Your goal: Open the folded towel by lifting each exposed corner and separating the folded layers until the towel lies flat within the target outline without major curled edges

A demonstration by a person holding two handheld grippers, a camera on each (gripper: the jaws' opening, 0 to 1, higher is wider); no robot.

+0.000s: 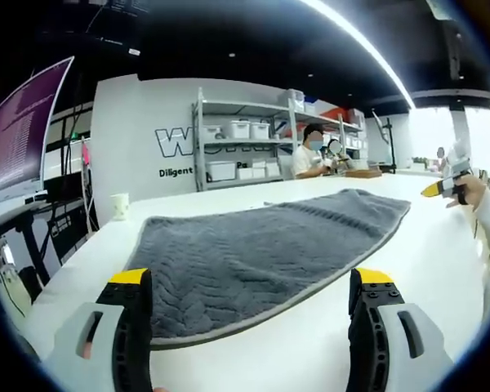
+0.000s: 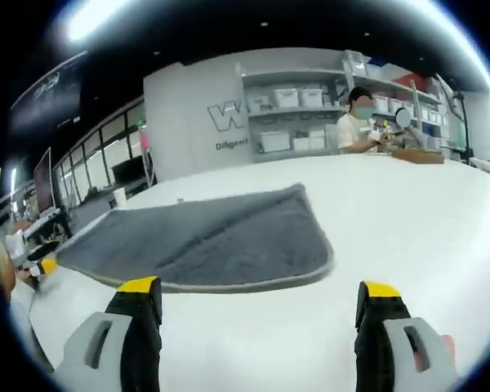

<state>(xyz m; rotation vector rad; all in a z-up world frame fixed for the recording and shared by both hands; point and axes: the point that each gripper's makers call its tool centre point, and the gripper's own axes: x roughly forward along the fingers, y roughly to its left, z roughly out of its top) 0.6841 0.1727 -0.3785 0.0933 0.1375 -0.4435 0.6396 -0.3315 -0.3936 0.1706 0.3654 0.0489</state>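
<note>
A grey towel with a zigzag weave and a lighter border lies spread on the white table. In the left gripper view my left gripper stands open over the towel's near edge, nothing between its yellow-tipped jaws. The right gripper appears at the far right of that view, held by a hand above the table. In the right gripper view the same towel lies ahead, and my right gripper is open over bare table just short of the towel's rounded edge. The left gripper's yellow tip shows at the left.
A paper cup stands on the table's far left. A large monitor is at the left. Shelves with white bins line the back wall, where a seated person works. Bare table spreads right of the towel.
</note>
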